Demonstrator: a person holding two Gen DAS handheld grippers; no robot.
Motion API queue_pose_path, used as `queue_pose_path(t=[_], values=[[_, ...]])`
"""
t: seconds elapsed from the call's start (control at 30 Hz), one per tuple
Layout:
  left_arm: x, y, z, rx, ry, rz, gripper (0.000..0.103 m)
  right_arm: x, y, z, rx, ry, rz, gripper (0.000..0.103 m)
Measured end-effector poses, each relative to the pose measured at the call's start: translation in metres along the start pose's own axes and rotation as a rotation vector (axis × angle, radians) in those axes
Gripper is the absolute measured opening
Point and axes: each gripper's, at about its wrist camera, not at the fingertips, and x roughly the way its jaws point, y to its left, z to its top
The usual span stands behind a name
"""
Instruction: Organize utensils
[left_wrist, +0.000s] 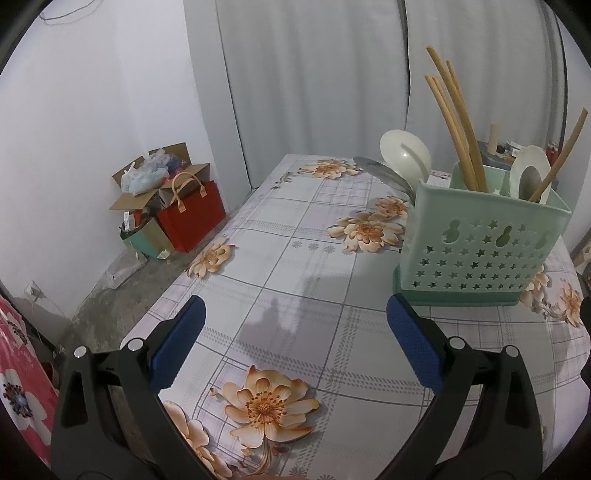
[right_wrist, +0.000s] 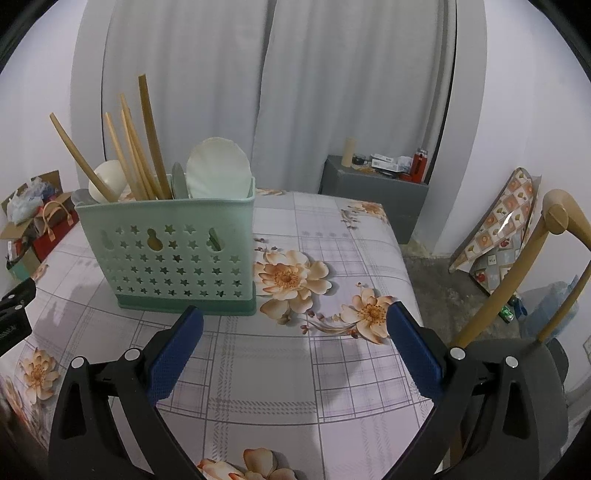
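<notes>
— How does the left gripper (left_wrist: 295, 312) stand?
— Jaws spread wide, blue pads (left_wrist: 177, 341) facing each other, empty, hovering left of the green caddy (left_wrist: 480, 243), apart from it.
— And the right gripper (right_wrist: 295, 314)?
— Just as wide, empty, hovering just in front of that caddy, its left pad (right_wrist: 175, 354) near the base.

We're in a home: floral cloth on the table (left_wrist: 295, 236), white curtains (right_wrist: 295, 92) behind its far edge, a red bag (left_wrist: 192, 218) and boxes (left_wrist: 147, 184) on the floor.
</notes>
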Motion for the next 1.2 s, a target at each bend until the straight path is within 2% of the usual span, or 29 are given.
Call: queue_pose_path(t=[1.2], values=[[0.0033,0.0036,-0.0007,-0.004,0.012,0.004,0.095,0.0027,0.0004,-0.0003,0.004,0.015,-0.002,0.097]])
